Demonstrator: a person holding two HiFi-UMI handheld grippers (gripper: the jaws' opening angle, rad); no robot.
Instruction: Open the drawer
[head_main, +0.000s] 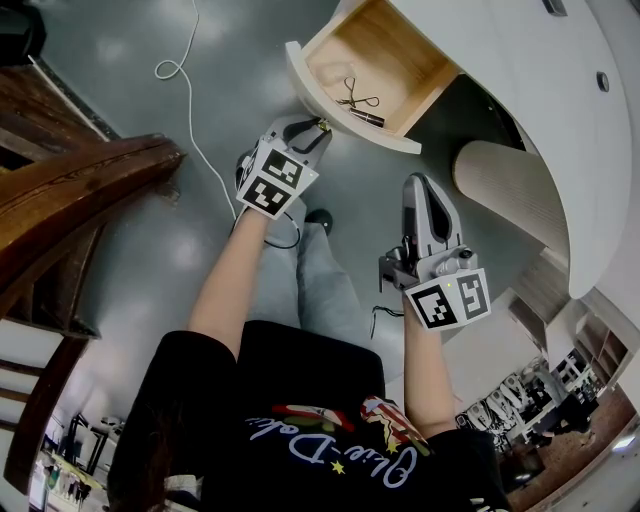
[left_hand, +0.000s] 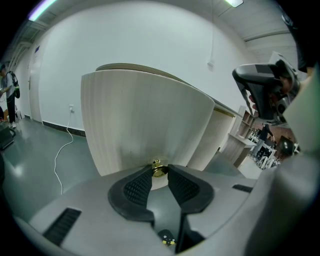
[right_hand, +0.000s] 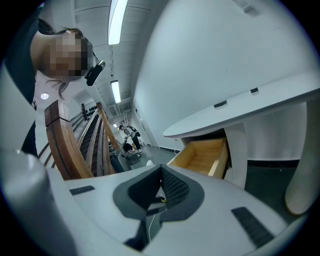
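Observation:
The white curved drawer (head_main: 300, 85) stands pulled out of the rounded white counter, its wooden inside showing. Small scissors (head_main: 352, 95) and a dark slim item (head_main: 368, 117) lie in it. My left gripper (head_main: 318, 127) is at the drawer's front. In the left gripper view its pads (left_hand: 139, 187) close on the small brass knob (left_hand: 158, 169) of the ribbed drawer front (left_hand: 145, 120). My right gripper (head_main: 418, 185) hangs apart to the right, jaws together on nothing. The right gripper view (right_hand: 161, 182) shows the open drawer (right_hand: 205, 155) ahead.
The white counter (head_main: 520, 80) curves across the upper right, with a ribbed beige column (head_main: 510, 190) below it. A white cable (head_main: 185, 70) trails over the grey floor. A dark wooden stair rail (head_main: 70, 190) runs along the left.

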